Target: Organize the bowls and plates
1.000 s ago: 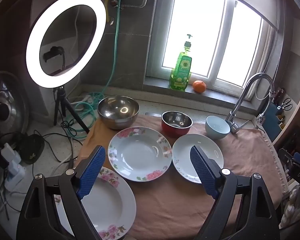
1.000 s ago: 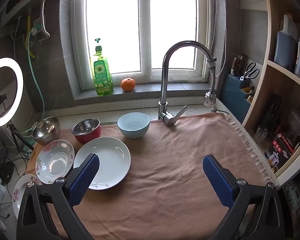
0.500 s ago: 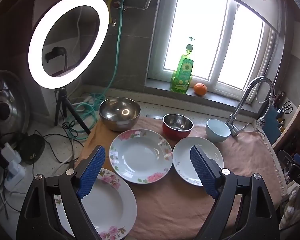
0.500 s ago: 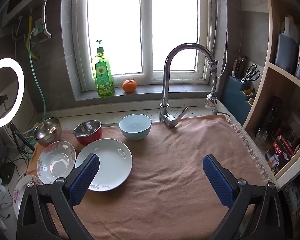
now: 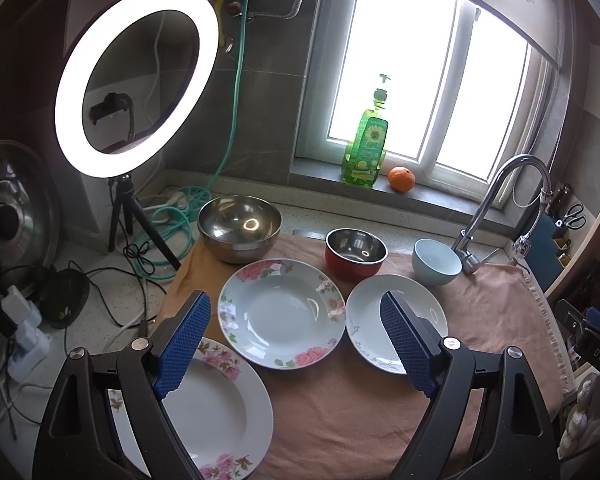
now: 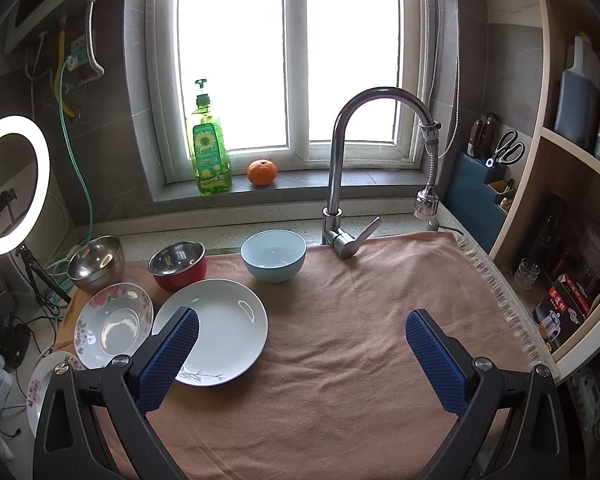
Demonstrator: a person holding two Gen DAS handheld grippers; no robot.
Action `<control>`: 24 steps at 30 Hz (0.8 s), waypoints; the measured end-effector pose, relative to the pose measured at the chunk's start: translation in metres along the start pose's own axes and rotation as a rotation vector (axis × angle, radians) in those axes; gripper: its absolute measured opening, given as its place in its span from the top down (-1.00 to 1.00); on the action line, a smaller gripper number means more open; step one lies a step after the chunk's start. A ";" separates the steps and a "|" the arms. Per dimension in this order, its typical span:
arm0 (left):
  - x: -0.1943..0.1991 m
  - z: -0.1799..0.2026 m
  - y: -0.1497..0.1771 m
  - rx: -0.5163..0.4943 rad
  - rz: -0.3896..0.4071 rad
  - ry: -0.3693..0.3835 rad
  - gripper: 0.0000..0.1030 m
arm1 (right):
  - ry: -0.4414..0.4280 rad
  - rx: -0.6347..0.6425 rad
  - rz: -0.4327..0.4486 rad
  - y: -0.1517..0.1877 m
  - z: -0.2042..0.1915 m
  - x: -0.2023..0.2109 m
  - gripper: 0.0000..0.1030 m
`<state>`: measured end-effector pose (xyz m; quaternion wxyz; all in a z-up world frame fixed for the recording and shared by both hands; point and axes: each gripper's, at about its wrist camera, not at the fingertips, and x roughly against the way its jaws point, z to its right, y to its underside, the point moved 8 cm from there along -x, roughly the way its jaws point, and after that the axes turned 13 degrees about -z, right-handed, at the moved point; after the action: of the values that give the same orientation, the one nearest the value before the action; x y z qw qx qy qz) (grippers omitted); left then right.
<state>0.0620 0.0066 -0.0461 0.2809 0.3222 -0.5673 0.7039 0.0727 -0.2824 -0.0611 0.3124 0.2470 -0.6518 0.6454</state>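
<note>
On a brown cloth (image 5: pixel 340 408) lie a floral deep plate (image 5: pixel 281 314) and a plain white plate (image 5: pixel 370 312), with a second floral plate (image 5: pixel 216 412) at the near left. Behind them stand a large steel bowl (image 5: pixel 239 228), a red bowl (image 5: pixel 356 252) and a light blue bowl (image 5: pixel 436 261). My left gripper (image 5: pixel 296 336) hovers open above the floral deep plate, holding nothing. My right gripper (image 6: pixel 302 356) is open over bare cloth (image 6: pixel 340 360), with the white plate (image 6: pixel 220 328) by its left finger, the blue bowl (image 6: pixel 274 255) ahead and the red bowl (image 6: pixel 178 264) at the left.
A tall faucet (image 6: pixel 340 168) stands behind the cloth. A green soap bottle (image 6: pixel 209 148) and an orange (image 6: pixel 262 172) sit on the sill. A ring light (image 5: pixel 136 80) on a tripod and cables crowd the left counter. Wooden shelves (image 6: pixel 572 200) stand at the right.
Both grippers have lifted or drawn back slightly, so the dishes sit a little lower in each view. No dish has moved and the jaws stay as wide.
</note>
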 end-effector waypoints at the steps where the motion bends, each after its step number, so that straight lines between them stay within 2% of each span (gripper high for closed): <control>1: 0.000 0.000 0.000 0.002 0.000 0.000 -0.69 | 0.000 0.000 0.000 0.000 0.000 0.000 -0.99; 24: -0.002 0.000 0.000 0.007 -0.002 0.003 -0.69 | 0.003 0.009 0.003 -0.002 -0.002 -0.002 -0.99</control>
<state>0.0629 0.0069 -0.0476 0.2815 0.3225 -0.5640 0.7062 0.0763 -0.2802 -0.0613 0.3113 0.2467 -0.6489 0.6490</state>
